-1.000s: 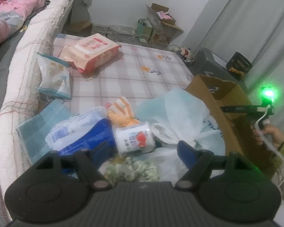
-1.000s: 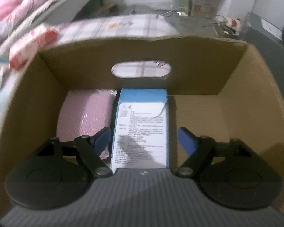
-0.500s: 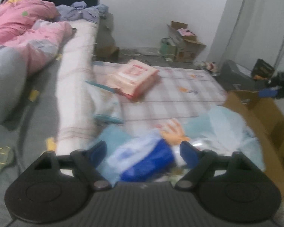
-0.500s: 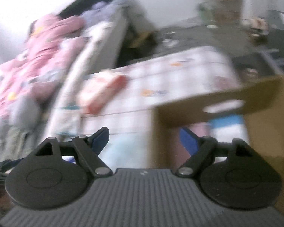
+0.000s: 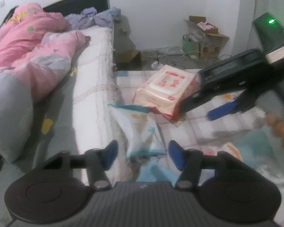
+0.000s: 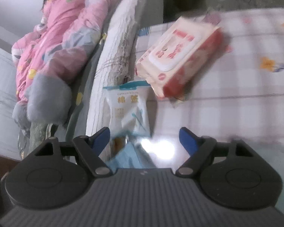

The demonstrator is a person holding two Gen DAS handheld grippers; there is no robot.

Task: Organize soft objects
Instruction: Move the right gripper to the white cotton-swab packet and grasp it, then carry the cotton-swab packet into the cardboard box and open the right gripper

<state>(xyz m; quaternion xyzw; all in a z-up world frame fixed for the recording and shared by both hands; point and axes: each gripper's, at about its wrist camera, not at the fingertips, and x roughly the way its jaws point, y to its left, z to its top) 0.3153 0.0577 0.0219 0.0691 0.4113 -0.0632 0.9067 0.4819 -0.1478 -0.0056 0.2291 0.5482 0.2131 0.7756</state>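
A pink pack of wet wipes [image 5: 163, 92] [image 6: 179, 56] lies on the checked mat beside the bed. A white and blue pouch [image 5: 140, 130] [image 6: 127, 107] leans against the mattress edge just in front of it. My left gripper [image 5: 143, 154] is open and empty, low over the pouch's near end. My right gripper [image 6: 144, 139] is open and empty, hovering above the pouch's near end; its body also shows in the left wrist view [image 5: 232, 79], above the wipes pack. A light blue cloth [image 5: 153, 172] lies under both grippers.
The bed [image 5: 92, 79] with a pink quilt [image 5: 28, 51] runs along the left. The checked mat [image 6: 246, 94] spreads to the right. Cardboard boxes and bags [image 5: 202, 37] stand by the far wall. An orange striped item [image 5: 231, 149] lies at the right.
My right gripper has left the cardboard box and swung left over the mat to the pouch and wipes pack. My left gripper has turned left from the pile toward the pouch by the bed.
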